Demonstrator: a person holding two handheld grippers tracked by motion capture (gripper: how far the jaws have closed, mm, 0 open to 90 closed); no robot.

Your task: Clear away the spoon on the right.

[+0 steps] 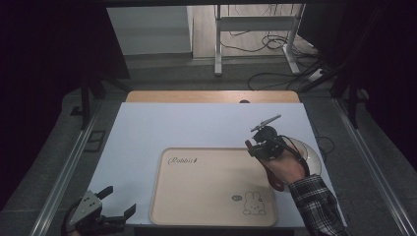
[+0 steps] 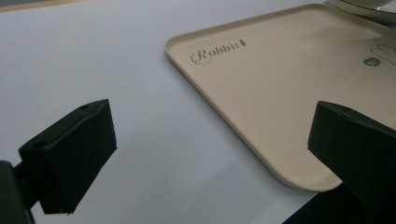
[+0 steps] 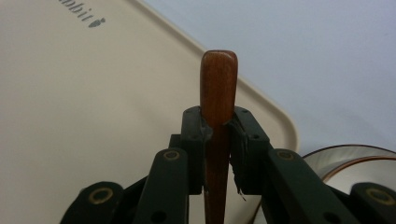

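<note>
My right gripper [image 3: 217, 122] is clamping a brown wooden handle [image 3: 218, 84], jaws narrow and pressed on both its sides, rounded end poking out past the pads. In the high view I'm holding it [image 1: 266, 142] over the tray's [image 1: 162, 196] far right corner, with a clear glass plate [image 1: 310, 152] just beside, off the tray. What's at the handle's other end I can't tell. Judging the step: I'm carrying the utensil toward the tray to set it down; next calls for lowering it level onto bare tray, then opening. My left gripper [image 1: 110, 206] is idling wide, holding nothing, near the table's [image 1: 147, 128] front-left corner. Tray print is reading "Rabbit" [image 2: 217, 50] in script, plus a rabbit drawing [image 1: 254, 202].
</note>
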